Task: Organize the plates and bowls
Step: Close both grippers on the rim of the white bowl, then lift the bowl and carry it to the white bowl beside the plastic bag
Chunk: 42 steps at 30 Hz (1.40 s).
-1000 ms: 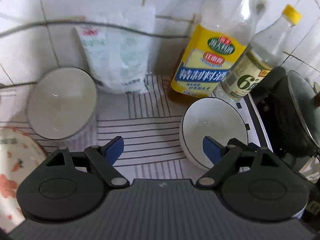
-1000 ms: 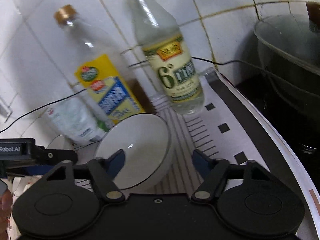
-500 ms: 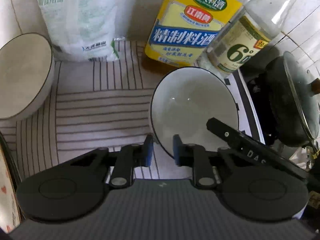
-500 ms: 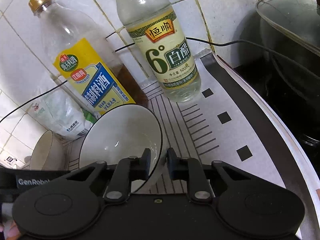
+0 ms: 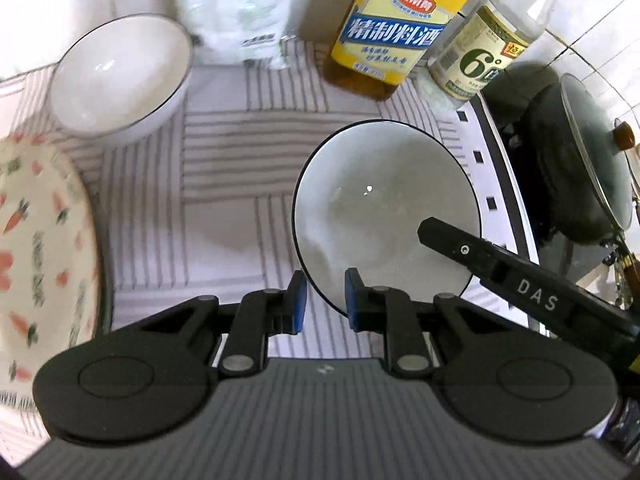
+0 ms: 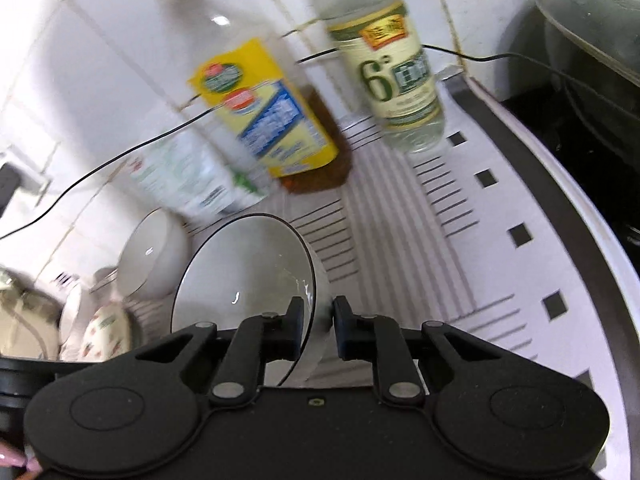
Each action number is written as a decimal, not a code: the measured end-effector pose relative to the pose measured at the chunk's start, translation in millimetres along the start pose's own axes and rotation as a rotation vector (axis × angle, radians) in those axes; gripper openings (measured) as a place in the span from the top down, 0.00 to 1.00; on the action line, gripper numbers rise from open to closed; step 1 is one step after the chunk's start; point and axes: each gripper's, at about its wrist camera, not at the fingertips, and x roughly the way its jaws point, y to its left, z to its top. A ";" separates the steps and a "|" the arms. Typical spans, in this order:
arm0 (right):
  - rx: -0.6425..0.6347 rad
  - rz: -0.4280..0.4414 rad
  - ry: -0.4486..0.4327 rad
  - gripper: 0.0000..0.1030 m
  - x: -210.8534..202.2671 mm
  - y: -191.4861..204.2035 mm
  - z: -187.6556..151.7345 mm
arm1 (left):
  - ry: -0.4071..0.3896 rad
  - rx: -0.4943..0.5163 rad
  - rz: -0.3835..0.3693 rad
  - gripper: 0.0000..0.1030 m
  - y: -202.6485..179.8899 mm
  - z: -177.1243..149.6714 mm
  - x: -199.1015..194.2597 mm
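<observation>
My left gripper and right gripper are both pinching the near rim of one bowl, each with one jaw inside and one outside. A second bowl is sitting well apart to its left, with a plate nearer me beside it. Behind, a bag and two bottles are standing against the wall. A lidded pot is sitting to the right of the tabletop.
</observation>
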 end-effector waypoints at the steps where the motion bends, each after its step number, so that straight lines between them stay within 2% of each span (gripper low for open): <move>1: -0.004 0.011 0.008 0.81 -1.6 1.5 -3.7 | -0.001 -0.005 0.001 0.82 2.4 -4.6 -3.4; 5: 0.046 0.073 0.037 0.81 -4.6 -1.5 -14.4 | -0.029 -0.023 -0.001 0.82 12.9 -24.0 -14.9; 8: 0.046 0.084 0.052 0.81 -3.4 -0.2 -21.3 | 0.004 -0.051 -0.018 0.82 21.4 -31.0 -13.5; 12: 0.036 0.084 0.077 0.81 3.4 3.8 -29.3 | 0.015 -0.055 -0.003 0.82 26.5 -40.0 -11.8; 18: -0.018 0.040 0.105 0.81 17.4 12.9 -35.7 | 0.053 -0.101 -0.009 0.82 40.1 -43.1 -4.3; 23: -0.087 -0.001 0.099 0.81 20.8 23.3 -36.2 | 0.064 -0.097 -0.006 0.81 40.2 -40.3 -2.3; 27: -0.140 -0.034 0.086 0.77 15.6 33.4 -34.7 | 0.056 -0.077 -0.003 0.79 36.6 -40.8 -8.2; 28: -0.162 -0.039 0.082 0.73 12.9 36.7 -33.8 | 0.051 -0.067 -0.005 0.79 35.6 -40.6 -11.3; 34: -0.296 -0.070 0.026 0.61 -17.1 61.1 -33.9 | -0.042 -0.026 -0.011 0.78 44.8 -40.5 -58.0; 37: -0.323 -0.037 -0.011 0.53 -32.6 73.7 -37.5 | -0.120 -0.026 -0.006 0.77 61.1 -38.1 -84.8; 39: -0.327 -0.003 -0.047 0.52 -42.7 83.6 -40.4 | -0.175 -0.033 -0.013 0.76 74.4 -36.6 -101.5; 42: -0.306 0.053 -0.105 0.44 -54.4 98.3 -44.0 | -0.247 -0.021 -0.004 0.71 93.4 -32.6 -123.6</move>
